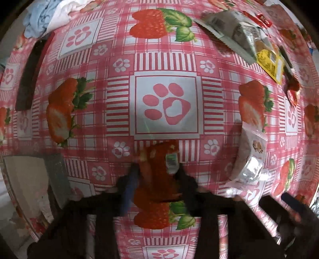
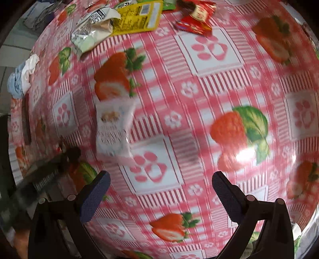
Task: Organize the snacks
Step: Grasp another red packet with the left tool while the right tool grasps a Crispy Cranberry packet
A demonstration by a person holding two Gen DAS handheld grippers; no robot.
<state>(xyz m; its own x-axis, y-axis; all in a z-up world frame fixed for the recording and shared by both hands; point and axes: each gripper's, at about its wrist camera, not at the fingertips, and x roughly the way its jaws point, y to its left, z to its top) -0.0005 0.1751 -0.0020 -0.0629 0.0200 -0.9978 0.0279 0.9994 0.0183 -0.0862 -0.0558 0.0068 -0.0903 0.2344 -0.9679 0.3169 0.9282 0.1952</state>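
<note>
red snack packet (image 1: 157,169) sits gripped between the left gripper (image 1: 157,175) fingers, long axis running ahead; right gripper (image 2: 159,191) gapes empty.

A snack packet (image 1: 159,169) is seen between the fingers of the left gripper (image 1: 157,175), on the tablecloth (image 1: 167,59). To its right, a sealed snack bag (image 1: 251,155) is laid flat. At the upper right, a foil packet (image 1: 229,29) is piled against a flat pouch (image 1: 271,63), with wrapped sweets (image 1: 293,91) just beside. At the upper left edge, bunched cloth (image 1: 43,18) is found. The right gripper (image 2: 161,191) is held over bare tablecloth, right of the bag.
</note>
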